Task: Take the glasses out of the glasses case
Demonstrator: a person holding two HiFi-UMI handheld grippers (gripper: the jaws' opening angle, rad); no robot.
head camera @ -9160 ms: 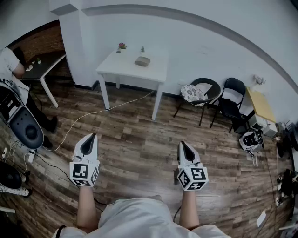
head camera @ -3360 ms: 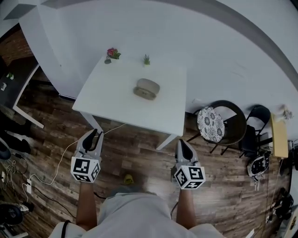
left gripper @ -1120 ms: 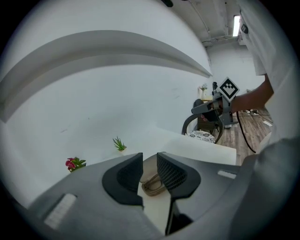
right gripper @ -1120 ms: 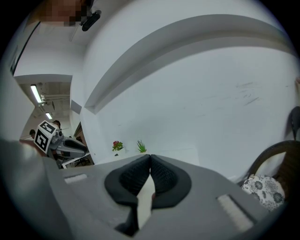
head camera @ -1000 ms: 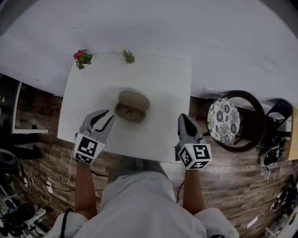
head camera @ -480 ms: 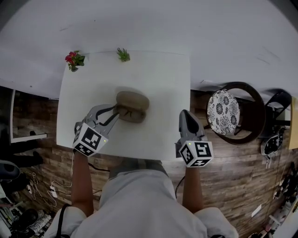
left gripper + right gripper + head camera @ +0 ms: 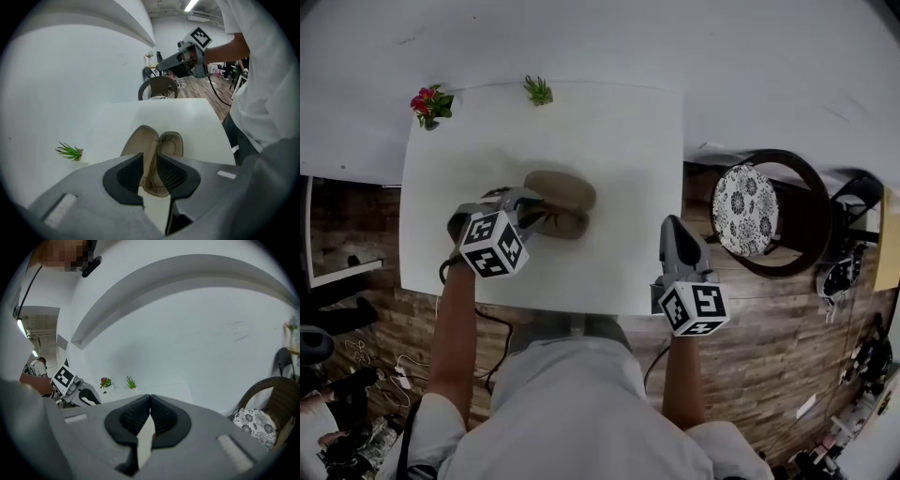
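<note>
An open beige glasses case (image 7: 561,192) lies mid-table on the white table (image 7: 628,141), lid folded back. In the left gripper view its lid (image 7: 140,143) lies left and its base (image 7: 174,149) right, with dark glasses (image 7: 167,140) lying inside. My left gripper (image 7: 528,208) is at the case's left end. Its jaws (image 7: 149,168) stand narrowly apart, closed on the hinge ridge at the case's near end. My right gripper (image 7: 672,230) hovers shut and empty over the table's front right part, well apart from the case; its pads (image 7: 161,418) touch.
A red flower pot (image 7: 427,101) and a small green plant (image 7: 538,90) stand at the table's far edge. A round chair with a patterned cushion (image 7: 750,211) is right of the table. A white wall runs behind. Wooden floor and cables lie at the left.
The person walked up to the table. In the last second my left gripper moved right onto the case's end and narrowed from wide open. The right gripper stayed shut.
</note>
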